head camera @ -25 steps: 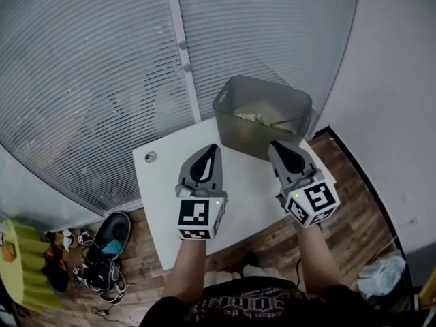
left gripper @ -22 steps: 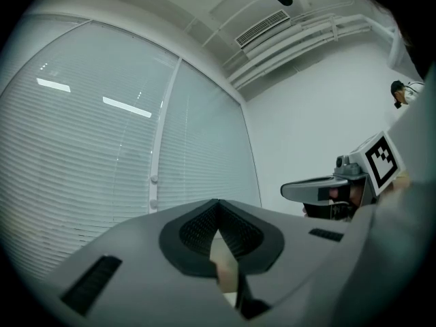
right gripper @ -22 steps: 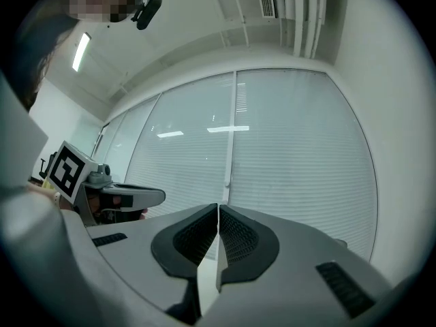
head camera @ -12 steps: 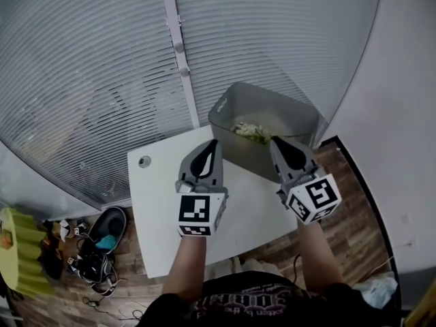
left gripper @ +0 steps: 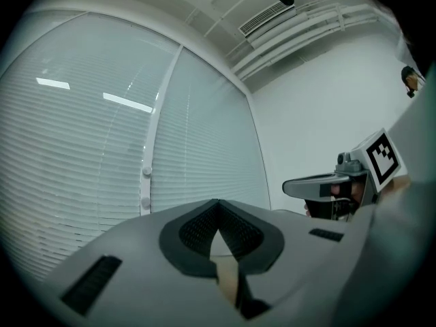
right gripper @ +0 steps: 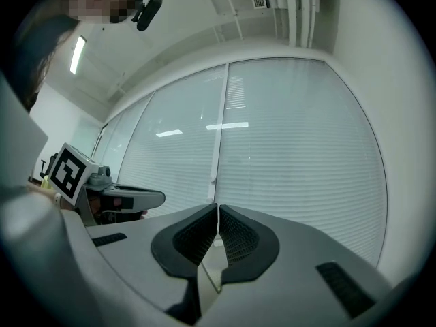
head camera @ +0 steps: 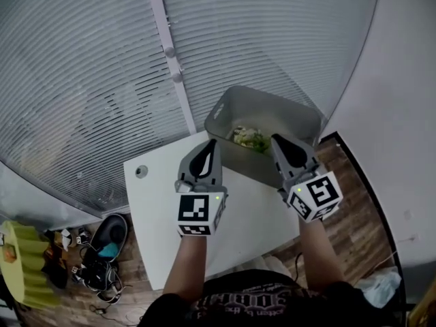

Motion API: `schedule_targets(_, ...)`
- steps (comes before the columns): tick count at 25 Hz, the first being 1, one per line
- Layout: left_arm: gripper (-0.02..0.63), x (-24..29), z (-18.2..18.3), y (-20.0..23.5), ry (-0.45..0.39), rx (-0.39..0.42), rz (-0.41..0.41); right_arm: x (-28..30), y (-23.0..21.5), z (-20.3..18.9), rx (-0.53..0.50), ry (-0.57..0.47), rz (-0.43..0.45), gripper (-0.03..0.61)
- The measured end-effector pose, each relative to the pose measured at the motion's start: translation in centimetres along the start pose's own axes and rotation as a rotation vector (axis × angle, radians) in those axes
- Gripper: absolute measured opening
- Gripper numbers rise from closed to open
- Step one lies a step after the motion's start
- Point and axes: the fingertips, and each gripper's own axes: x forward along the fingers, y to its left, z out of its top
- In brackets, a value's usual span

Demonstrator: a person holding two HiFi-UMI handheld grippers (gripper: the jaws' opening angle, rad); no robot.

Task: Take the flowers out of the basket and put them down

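A grey plastic basket [head camera: 230, 106] stands at the far right corner of a small white table [head camera: 153, 213]. Pale green and cream flowers [head camera: 249, 139] lie inside it. My left gripper [head camera: 212, 144] is held above the table just left of the basket's near wall, its jaws shut with nothing between them. My right gripper [head camera: 275, 139] hovers at the basket's near rim, right of the flowers, jaws shut and empty. Both gripper views point up at the window blinds; each shows the other gripper [left gripper: 327, 184] [right gripper: 129, 197] beside it.
Window blinds [head camera: 102, 80] fill the far side behind the table. A round cable hole [head camera: 141, 172] sits at the table's far left. Shoes and cables [head camera: 102, 251] lie on the wood floor at the left. A white wall [head camera: 402, 114] stands to the right.
The head view has shifted, so the flowers inside the basket show more. Both grippers hold the same pose, shut, side by side.
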Motion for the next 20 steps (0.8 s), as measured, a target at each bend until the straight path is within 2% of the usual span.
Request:
schedule_targets(8, -0.003, 0.9, 0.0, 1.4, -0.001, 0.002, -0.033, 1.5, -1.0, -0.1, -0.006, 0.0, -0.044, 0.029)
schedule_targets(14, -0.003, 2.2, -0.6, 1.9, 0.011, -0.009, -0.025, 2.2, -1.9, -0.2, -0.017, 0.018, -0.026, 0.029)
schedule_targets(20, -0.003, 4.6, 0.0, 2.1, 0.003, 0.015, -0.014, 3.9, -4.3, 0.0, -0.021, 0.024, 0.019, 0.029)
